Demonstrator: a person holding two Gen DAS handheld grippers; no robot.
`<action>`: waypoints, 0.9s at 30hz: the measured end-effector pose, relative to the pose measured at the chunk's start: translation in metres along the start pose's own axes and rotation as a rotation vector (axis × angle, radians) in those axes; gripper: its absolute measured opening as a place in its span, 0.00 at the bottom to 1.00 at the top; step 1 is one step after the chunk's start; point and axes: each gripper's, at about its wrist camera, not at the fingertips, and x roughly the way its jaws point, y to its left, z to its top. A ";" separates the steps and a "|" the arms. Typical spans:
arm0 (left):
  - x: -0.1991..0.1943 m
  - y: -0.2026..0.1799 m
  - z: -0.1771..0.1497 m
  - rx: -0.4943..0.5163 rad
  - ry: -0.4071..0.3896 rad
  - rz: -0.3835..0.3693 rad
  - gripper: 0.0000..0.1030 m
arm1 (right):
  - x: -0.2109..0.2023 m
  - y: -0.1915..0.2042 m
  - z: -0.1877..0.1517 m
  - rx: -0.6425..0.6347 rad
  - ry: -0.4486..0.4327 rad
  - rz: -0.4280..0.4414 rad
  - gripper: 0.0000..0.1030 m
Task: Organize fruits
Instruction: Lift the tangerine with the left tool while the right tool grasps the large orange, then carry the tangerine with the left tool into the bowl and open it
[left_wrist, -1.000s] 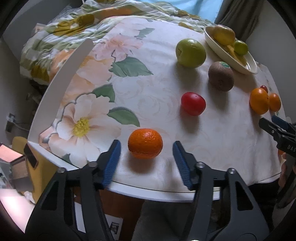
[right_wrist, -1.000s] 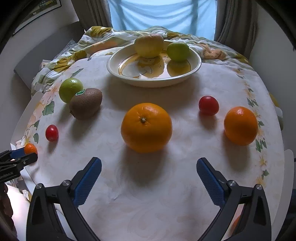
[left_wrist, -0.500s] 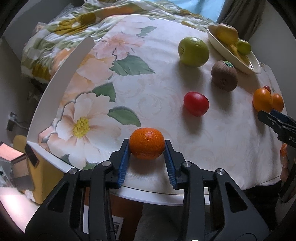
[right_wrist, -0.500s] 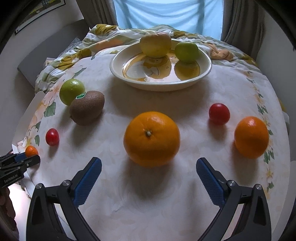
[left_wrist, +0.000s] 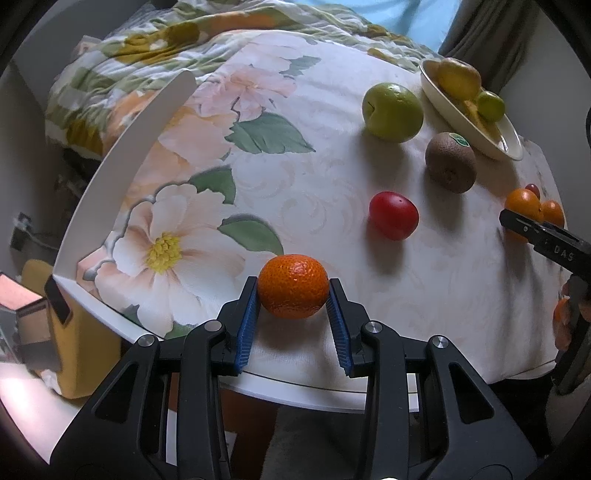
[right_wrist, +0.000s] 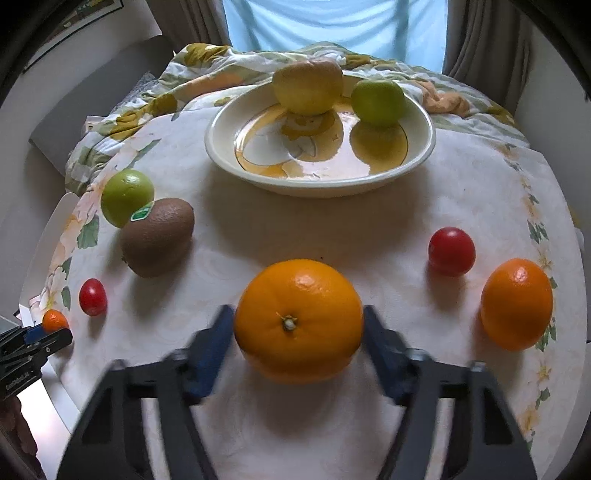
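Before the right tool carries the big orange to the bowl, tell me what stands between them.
Nothing visible does. In the right wrist view, bare tablecloth runs from the big orange straight up to the bowl. The kiwi sits off to the left, the small tomato off to the right.

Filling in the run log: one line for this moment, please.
left gripper: shut on mandarin | right gripper: closing around orange | bowl: two fruits

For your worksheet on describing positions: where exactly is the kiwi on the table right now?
In the right wrist view the kiwi lies on the left side of the table, touching the green apple behind it, with a small red tomato nearer the camera.
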 end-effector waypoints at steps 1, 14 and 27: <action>-0.001 0.000 0.000 -0.001 -0.002 0.000 0.42 | 0.000 0.000 0.001 -0.001 0.002 0.000 0.55; -0.029 -0.005 0.006 -0.017 -0.060 -0.005 0.42 | -0.021 0.001 0.007 -0.014 -0.024 0.025 0.55; -0.084 -0.038 0.036 0.030 -0.182 -0.029 0.42 | -0.081 -0.008 0.027 -0.028 -0.118 0.064 0.55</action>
